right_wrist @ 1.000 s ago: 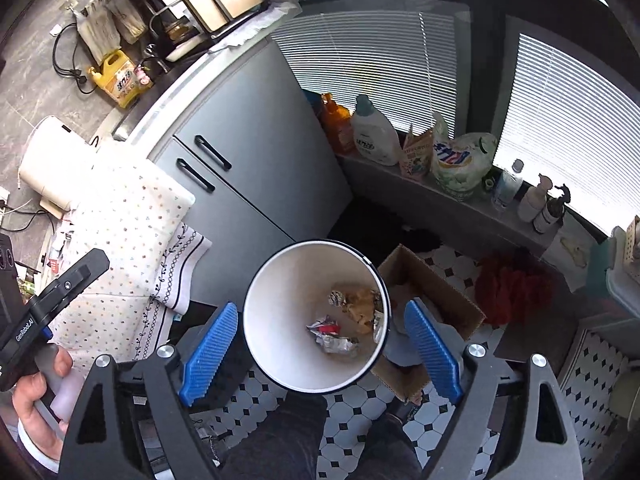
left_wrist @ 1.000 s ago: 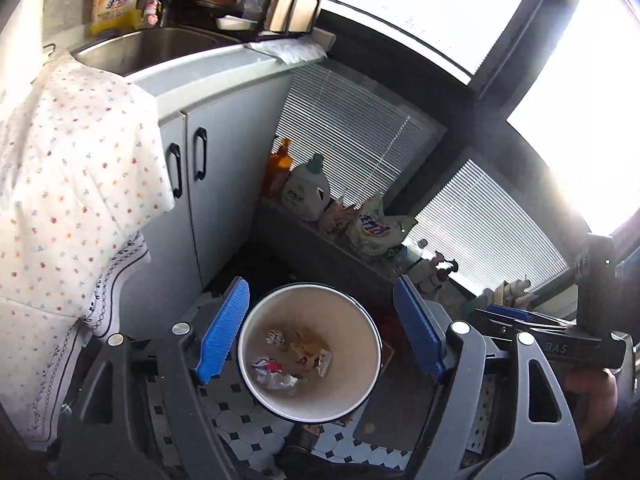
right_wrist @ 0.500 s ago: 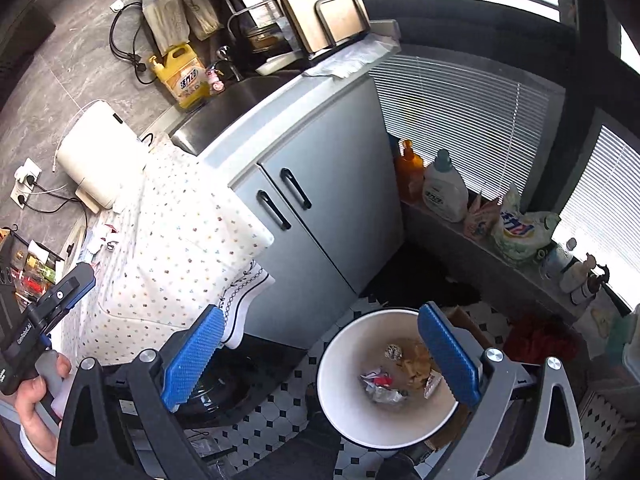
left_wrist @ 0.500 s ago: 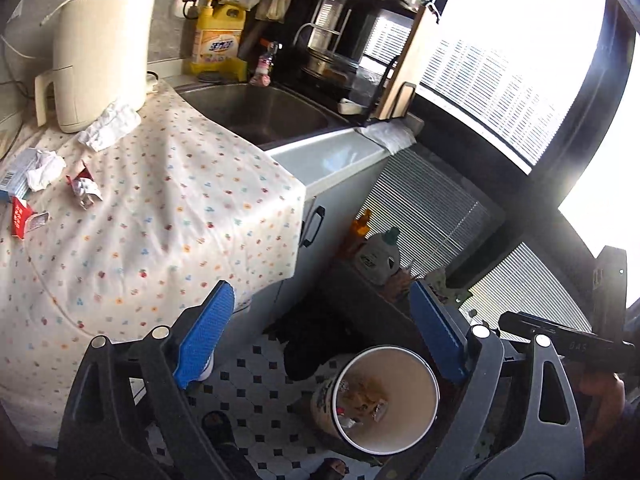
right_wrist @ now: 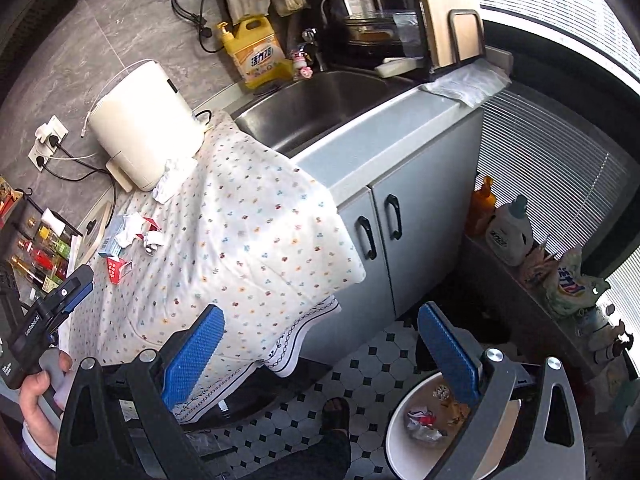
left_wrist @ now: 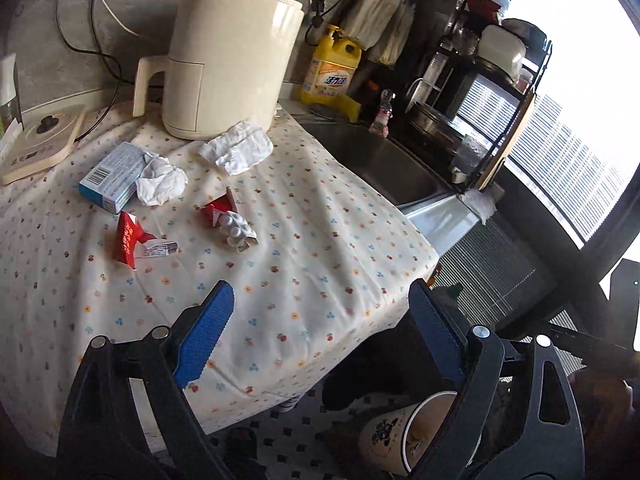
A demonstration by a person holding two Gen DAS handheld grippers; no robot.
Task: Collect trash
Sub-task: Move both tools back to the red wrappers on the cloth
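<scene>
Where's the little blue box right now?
In the left wrist view the blue box lies on the flowered tablecloth, at the left, touching a crumpled white tissue, in front of the cream appliance.

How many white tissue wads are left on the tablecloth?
2. One tissue lies by the base of the cream appliance; the other tissue rests against the blue box. More could be hidden behind the appliance.
</scene>
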